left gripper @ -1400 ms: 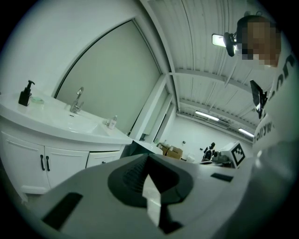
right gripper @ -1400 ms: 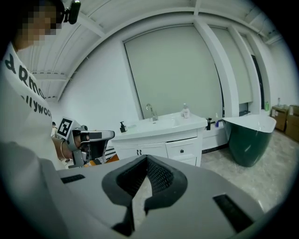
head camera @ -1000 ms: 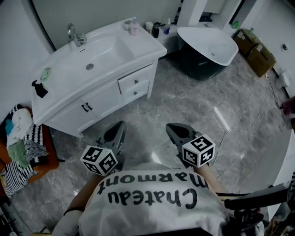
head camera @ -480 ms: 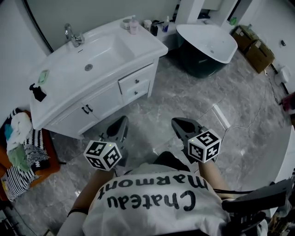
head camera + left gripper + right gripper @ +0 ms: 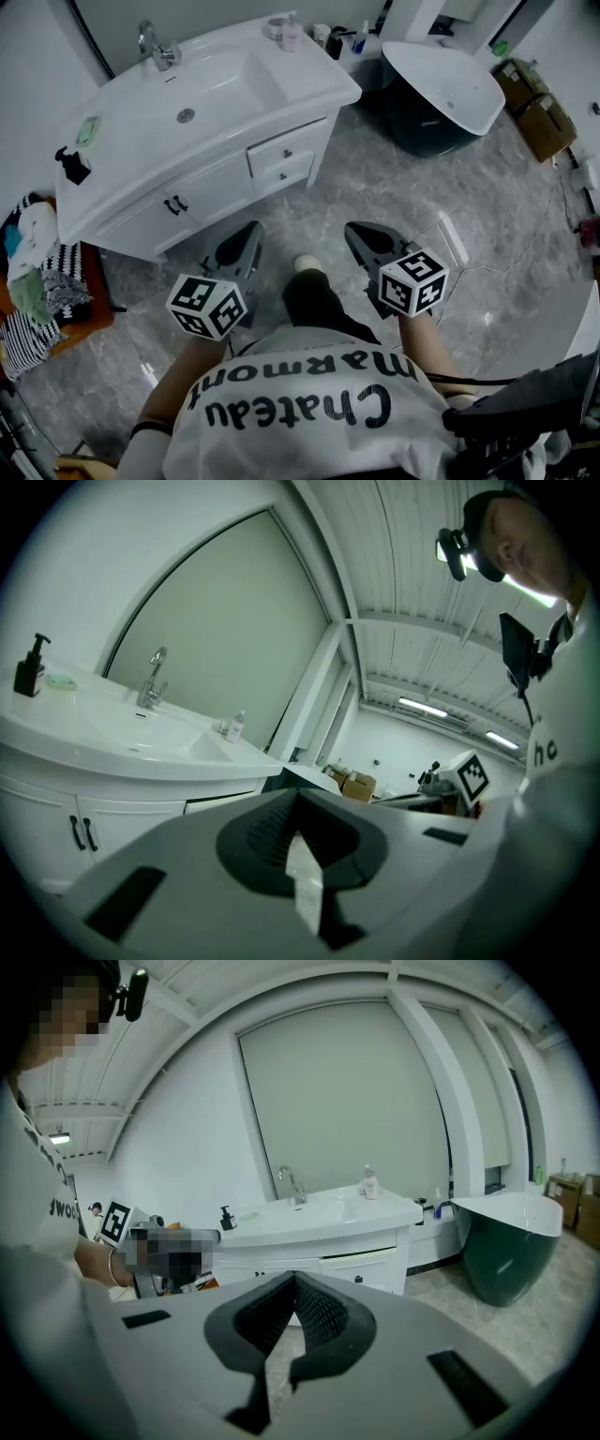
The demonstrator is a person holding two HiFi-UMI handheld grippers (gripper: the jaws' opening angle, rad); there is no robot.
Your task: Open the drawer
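Note:
A white vanity [image 5: 208, 112] with a sink stands ahead. Its right part has two small drawers, the upper drawer [image 5: 284, 154] and the lower drawer [image 5: 292, 174], both closed, each with a dark knob. The upper drawer [image 5: 362, 1261] also shows in the right gripper view, some way beyond the jaws. My left gripper [image 5: 250, 229] is shut and empty, well short of the cabinet doors. My right gripper [image 5: 352, 231] is shut and empty too, over the marble floor and apart from the vanity. In their own views, the left gripper [image 5: 298, 793] and right gripper [image 5: 293, 1275] hold nothing.
Two cabinet doors with black handles [image 5: 174, 203] sit left of the drawers. A dark-sided bathtub [image 5: 442, 90] stands to the right, with cardboard boxes [image 5: 536, 108] beyond it. A pile of clothes [image 5: 33, 281] lies at the left. My foot [image 5: 307, 265] is between the grippers.
Both grippers have moved forward towards the vanity, which now sits closer in the head view. A leg and foot have stepped into view between them. Both jaws stay shut.

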